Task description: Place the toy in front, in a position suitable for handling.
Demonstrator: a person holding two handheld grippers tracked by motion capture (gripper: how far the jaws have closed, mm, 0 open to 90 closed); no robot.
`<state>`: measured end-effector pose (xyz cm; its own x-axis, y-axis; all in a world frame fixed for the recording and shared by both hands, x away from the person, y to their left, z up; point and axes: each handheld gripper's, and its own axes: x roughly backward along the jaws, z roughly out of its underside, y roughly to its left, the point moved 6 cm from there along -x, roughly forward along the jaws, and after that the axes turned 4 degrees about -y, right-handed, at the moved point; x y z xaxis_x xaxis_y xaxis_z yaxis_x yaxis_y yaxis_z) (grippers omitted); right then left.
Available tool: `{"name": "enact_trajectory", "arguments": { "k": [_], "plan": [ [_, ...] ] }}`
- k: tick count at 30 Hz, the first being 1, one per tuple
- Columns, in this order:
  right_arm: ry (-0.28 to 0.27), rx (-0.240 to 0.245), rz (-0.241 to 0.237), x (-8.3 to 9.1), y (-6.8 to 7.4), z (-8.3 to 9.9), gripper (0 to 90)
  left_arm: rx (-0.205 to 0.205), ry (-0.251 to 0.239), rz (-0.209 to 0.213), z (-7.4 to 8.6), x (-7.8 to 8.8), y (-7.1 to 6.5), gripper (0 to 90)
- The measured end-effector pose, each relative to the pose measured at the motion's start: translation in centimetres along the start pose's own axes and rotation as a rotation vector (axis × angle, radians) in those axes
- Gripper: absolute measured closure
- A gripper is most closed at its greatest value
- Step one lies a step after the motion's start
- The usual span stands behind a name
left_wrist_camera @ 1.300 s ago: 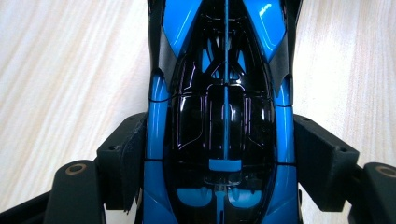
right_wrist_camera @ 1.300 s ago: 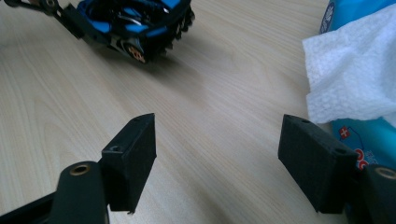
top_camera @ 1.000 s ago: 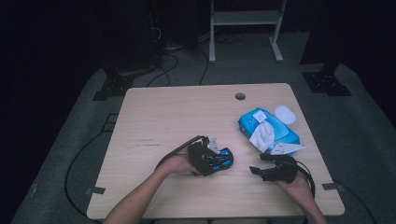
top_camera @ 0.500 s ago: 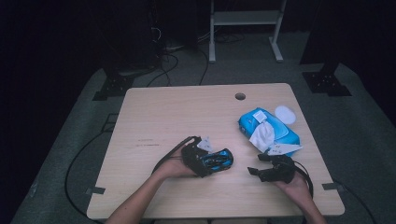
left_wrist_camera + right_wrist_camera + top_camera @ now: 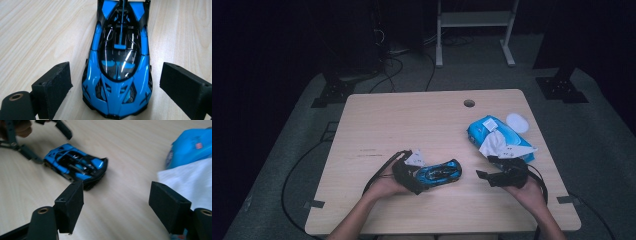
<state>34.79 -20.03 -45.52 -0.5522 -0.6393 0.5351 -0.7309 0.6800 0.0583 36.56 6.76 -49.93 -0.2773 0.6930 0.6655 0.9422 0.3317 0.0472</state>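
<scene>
Under both pairs of jaws, the wooden table [image 5: 422, 120] is spread, and on it, just to the right of the right gripper [image 5: 116, 202], a blue wipes pack [image 5: 492, 131] is seen with a white wipe [image 5: 190, 180] pulled out beside that gripper's right-hand pad. Between the jaws of the left gripper [image 5: 115, 85], the blue toy car [image 5: 118, 62] is set on the table with a gap left at each flank, since those jaws have just been opening and are now spread wide off it. The right gripper's jaws are likewise held apart with nothing pinched, and the car is seen ahead of its left-hand pad, well apart from it.
</scene>
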Motion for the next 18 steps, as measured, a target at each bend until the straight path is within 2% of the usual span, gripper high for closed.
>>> {"name": "enact_trajectory", "arguments": {
  "k": [2, 3, 4, 5, 6, 7, 8, 9, 10, 12, 13, 14, 15, 16, 17, 18],
  "plan": [
    [-0.013, 0.005, 0.040, 0.2, -1.1, -1.0, 27.1, 0.012, -0.018, 0.000, 0.6, 0.0, 0.0, 9.6],
    [-0.013, 0.005, 0.040, 0.2, -1.1, -1.0, 27.1, 0.012, -0.018, 0.000, 0.6, 0.0, 0.0, 9.5],
    [-0.004, 0.015, 0.080, 0.3, -2.0, -1.6, 27.1, 0.018, -0.030, -0.001, 0.7, 0.0, 0.0, 9.5],
    [-0.004, 0.015, 0.080, 0.3, -2.0, -1.6, 27.1, 0.015, -0.032, -0.004, 0.9, 0.1, 0.0, 9.5],
    [0.009, 0.022, 0.124, 0.1, -2.9, -2.1, 27.1, 0.013, -0.039, -0.010, 1.0, 0.0, 0.0, 9.5],
    [0.017, 0.030, 0.144, 0.0, -3.5, -2.3, 27.1, 0.014, -0.040, -0.012, 1.0, 0.0, 0.0, 9.5],
    [0.017, 0.030, 0.144, 0.0, -3.5, -2.3, 27.1, 0.006, -0.041, -0.015, 1.0, 0.1, 0.1, 9.5],
    [0.031, 0.026, 0.187, -0.4, -4.5, -2.5, 27.1, 0.007, -0.056, -0.015, 0.9, 0.1, 0.2, 9.5],
    [0.031, 0.026, 0.187, -0.4, -4.5, -2.5, 27.1, 0.007, -0.056, -0.015, 0.9, 0.1, 0.2, 9.5],
    [0.054, 0.007, 0.241, -1.1, -5.9, -2.3, 28.0, 0.002, -0.064, -0.017, 0.8, 0.0, 0.2, 9.4],
    [0.054, 0.007, 0.241, -1.1, -5.9, -2.3, 28.0, 0.002, -0.064, -0.017, 0.8, 0.0, 0.2, 9.2],
    [0.081, 0.005, 0.288, -1.6, -6.8, -1.9, 28.7, -0.006, -0.059, -0.017, 0.8, -0.1, 0.0, 9.2],
    [0.081, 0.005, 0.288, -1.6, -6.8, -1.9, 28.7, -0.006, -0.059, -0.017, 0.8, -0.1, 0.0, 9.2],
    [0.090, -0.011, 0.297, -1.9, -7.3, -1.3, 32.5, -0.010, -0.060, -0.018, 0.8, -0.3, 0.0, 9.2],
    [0.090, -0.011, 0.297, -1.9, -7.3, -1.3, 32.5, -0.010, -0.060, -0.018, 0.8, -0.3, 0.0, 9.2],
    [0.097, -0.029, 0.315, -2.2, -7.6, -0.8, 39.9, -0.009, -0.060, -0.019, 0.8, -0.3, 0.0, 9.2]
  ]
}}
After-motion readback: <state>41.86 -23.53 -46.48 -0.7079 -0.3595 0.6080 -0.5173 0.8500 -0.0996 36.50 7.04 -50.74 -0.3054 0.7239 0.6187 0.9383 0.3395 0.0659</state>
